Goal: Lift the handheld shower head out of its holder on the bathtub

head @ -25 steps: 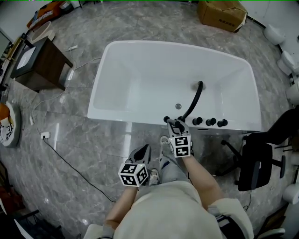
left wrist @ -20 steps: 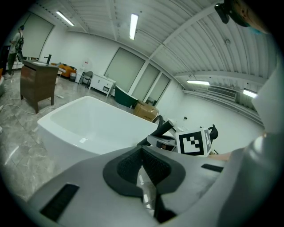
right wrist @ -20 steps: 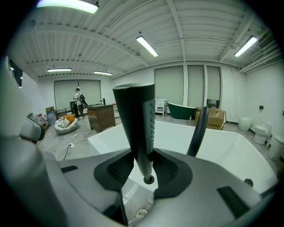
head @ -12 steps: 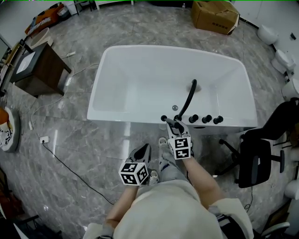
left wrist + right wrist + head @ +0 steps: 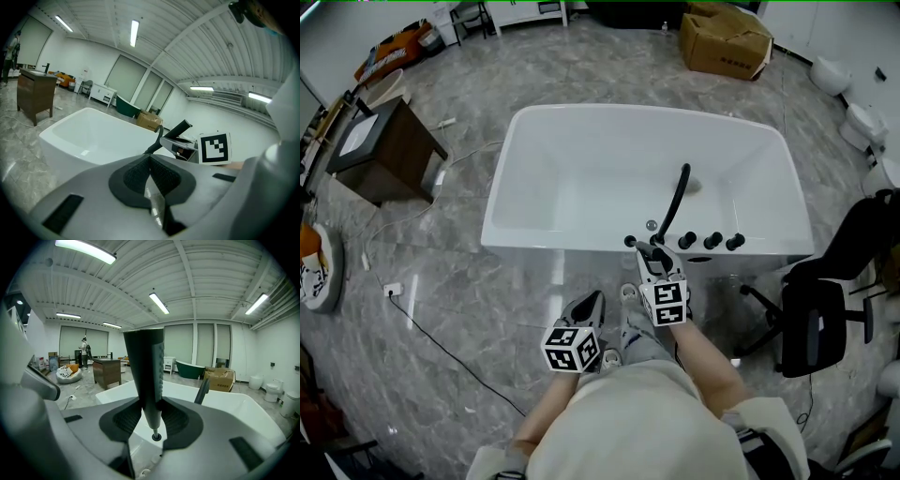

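The black handheld shower head [image 5: 146,371] stands upright between my right gripper's [image 5: 151,420] pads, which are shut on its handle. Its lower end hangs just above a small round black holder [image 5: 156,437]. From above, that right gripper [image 5: 652,255] is at the near rim of the white bathtub [image 5: 581,242], beside the holder [image 5: 630,241]. The curved black spout [image 5: 677,199] and three black knobs [image 5: 711,241] sit on the same rim. My left gripper [image 5: 589,305] hovers lower left over the floor, its pads [image 5: 161,176] shut together with nothing in them.
A dark wooden cabinet [image 5: 380,141] stands left of the tub and a cardboard box [image 5: 727,39] lies behind it. A black office chair [image 5: 816,323] is close on the right. A cable [image 5: 441,333] runs over the marble floor. White toilets [image 5: 862,122] line the right edge.
My right gripper has risen a little with the shower head in it. The left gripper has shifted only slightly.
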A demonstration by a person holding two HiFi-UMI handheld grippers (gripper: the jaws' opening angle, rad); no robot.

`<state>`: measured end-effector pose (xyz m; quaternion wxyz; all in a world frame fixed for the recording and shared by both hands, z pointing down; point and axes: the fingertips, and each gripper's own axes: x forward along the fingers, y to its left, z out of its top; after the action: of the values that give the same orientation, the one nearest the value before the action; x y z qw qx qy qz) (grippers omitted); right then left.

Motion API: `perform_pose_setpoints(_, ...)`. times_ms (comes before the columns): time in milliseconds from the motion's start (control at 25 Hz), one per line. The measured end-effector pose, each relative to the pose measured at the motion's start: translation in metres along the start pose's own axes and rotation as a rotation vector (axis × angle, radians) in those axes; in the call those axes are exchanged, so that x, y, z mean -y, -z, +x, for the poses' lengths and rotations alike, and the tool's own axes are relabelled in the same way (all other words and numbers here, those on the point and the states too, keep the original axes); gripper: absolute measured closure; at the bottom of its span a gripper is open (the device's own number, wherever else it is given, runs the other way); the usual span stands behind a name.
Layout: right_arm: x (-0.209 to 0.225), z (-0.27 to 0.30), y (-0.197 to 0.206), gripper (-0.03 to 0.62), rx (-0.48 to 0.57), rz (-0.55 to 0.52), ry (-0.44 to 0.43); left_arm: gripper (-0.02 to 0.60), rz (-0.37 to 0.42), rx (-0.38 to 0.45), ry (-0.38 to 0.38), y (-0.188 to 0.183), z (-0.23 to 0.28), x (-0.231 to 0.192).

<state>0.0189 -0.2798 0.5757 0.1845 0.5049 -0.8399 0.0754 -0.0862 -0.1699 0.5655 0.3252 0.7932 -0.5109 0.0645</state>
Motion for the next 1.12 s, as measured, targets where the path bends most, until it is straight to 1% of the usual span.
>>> perform_pose_setpoints(480, -0.001, -0.043, -0.031, 0.453, 0.089, -0.006, 0.012, 0.561, 0.033, 0.046, 0.012, -0.008, -0.015, 0.011)
perform_pose_setpoints(760, -0.01, -0.067, -0.049, 0.453, 0.141, -0.018, 0.012, 0.561, 0.048, 0.058, 0.019, -0.008, -0.023, 0.013)
perform_pose_setpoints(1120, -0.01, -0.1, -0.069, 0.453, 0.203, -0.017, 0.022, 0.561, 0.068, 0.077, 0.014, -0.008, -0.031, 0.016)
